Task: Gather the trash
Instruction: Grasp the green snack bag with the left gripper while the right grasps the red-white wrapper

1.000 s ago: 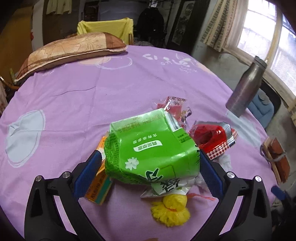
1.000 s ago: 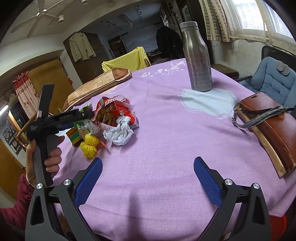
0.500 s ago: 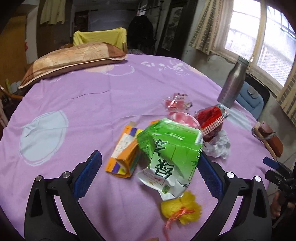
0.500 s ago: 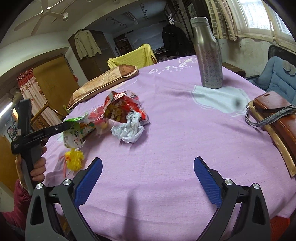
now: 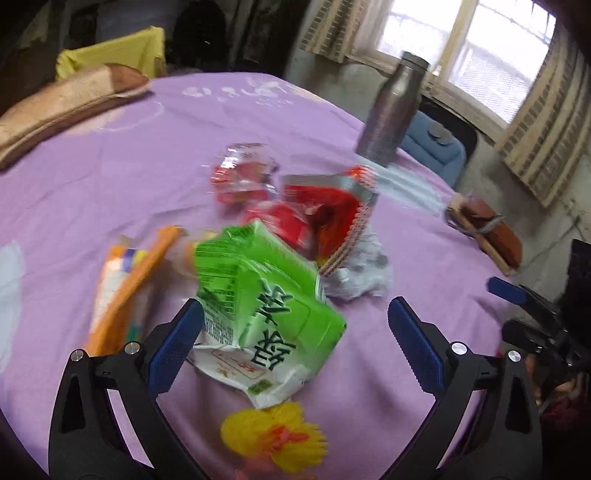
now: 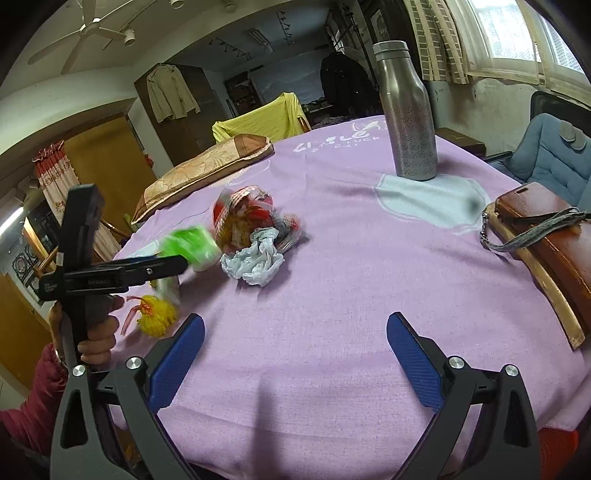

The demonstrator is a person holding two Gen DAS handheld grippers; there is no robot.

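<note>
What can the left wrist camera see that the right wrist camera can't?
Only the left wrist view shows the orange box lying beside the green packet. Only the right wrist view shows the ceiling fan and the person's hand gripping the left claw. Both show the green packet, the yellow pom-pom, the crumpled tissue, the metal bottle and the purple tablecloth.

A round table under a lilac cloth [image 6: 332, 295] carries a steel bottle [image 6: 406, 118], brown leather wallet [image 6: 546, 229], tan pillow [image 6: 207, 166], and crumpled wrappers [image 6: 255, 258].
</note>
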